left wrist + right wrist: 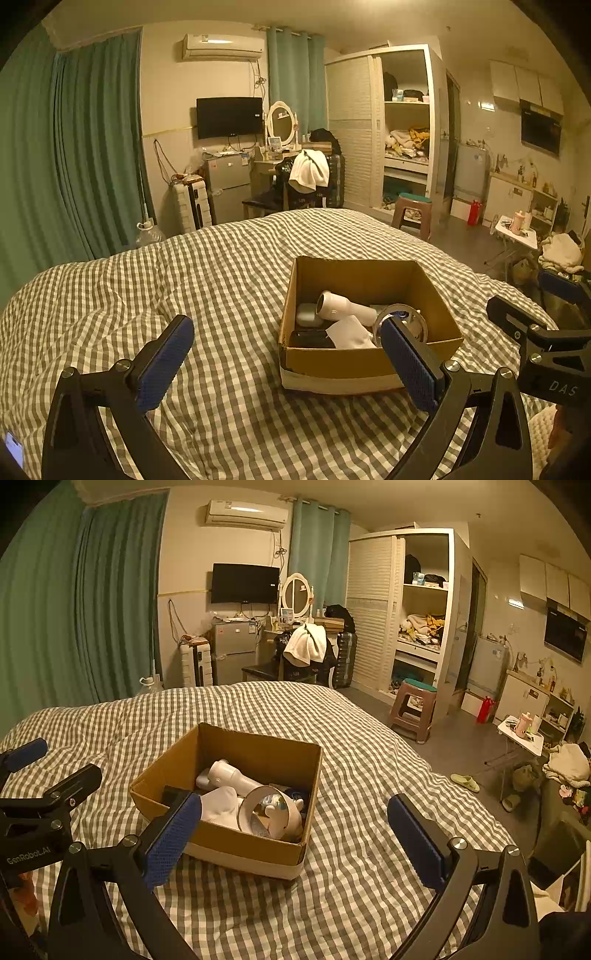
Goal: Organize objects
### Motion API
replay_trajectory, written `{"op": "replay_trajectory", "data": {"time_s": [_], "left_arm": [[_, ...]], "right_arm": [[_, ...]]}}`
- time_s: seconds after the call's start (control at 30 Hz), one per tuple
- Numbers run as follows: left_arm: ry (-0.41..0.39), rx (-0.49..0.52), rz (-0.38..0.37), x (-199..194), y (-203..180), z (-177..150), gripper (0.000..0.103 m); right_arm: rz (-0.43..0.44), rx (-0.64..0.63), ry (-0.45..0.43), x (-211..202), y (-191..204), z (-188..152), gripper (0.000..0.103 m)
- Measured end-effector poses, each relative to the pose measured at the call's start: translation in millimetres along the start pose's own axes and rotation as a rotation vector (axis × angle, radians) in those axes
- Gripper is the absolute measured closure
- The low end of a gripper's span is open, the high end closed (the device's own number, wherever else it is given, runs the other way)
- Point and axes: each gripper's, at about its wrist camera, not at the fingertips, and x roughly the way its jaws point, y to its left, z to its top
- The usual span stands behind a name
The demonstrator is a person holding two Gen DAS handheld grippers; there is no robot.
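An open cardboard box (351, 360) (240, 840) sits on the checked quilt (221, 277) (369, 775) of a bed. Inside lie a white cylindrical device (347, 308) (232, 775), a white cloth or paper (351, 334) (219, 805), a dark item (312, 338), and a round white-rimmed object (400, 321) (269, 812). My left gripper (288, 363) (50, 768) is open just in front of the box's near left corner, holding nothing. My right gripper (295, 836) (539, 299) is open too, at the box's near right corner, with nothing between its fingers.
The bed drops off to the floor on the right, where a plastic stool (413, 712), a small folding table (521, 731) and slippers (465, 781) stand. A chair draped with a towel (308, 173) and an open wardrobe (406, 129) stand beyond the bed's foot. Green curtains (74, 147) hang at left.
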Motion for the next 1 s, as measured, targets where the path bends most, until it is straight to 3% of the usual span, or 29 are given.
{"op": "replay_trajectory", "data": {"time_s": [1.0], "left_arm": [[-0.005,0.015,0.015,-2.4,-3.0,-6.0,0.0]], "right_arm": [[0.008,-0.002,0.011,6.1,2.5,-6.0,0.002]]}}
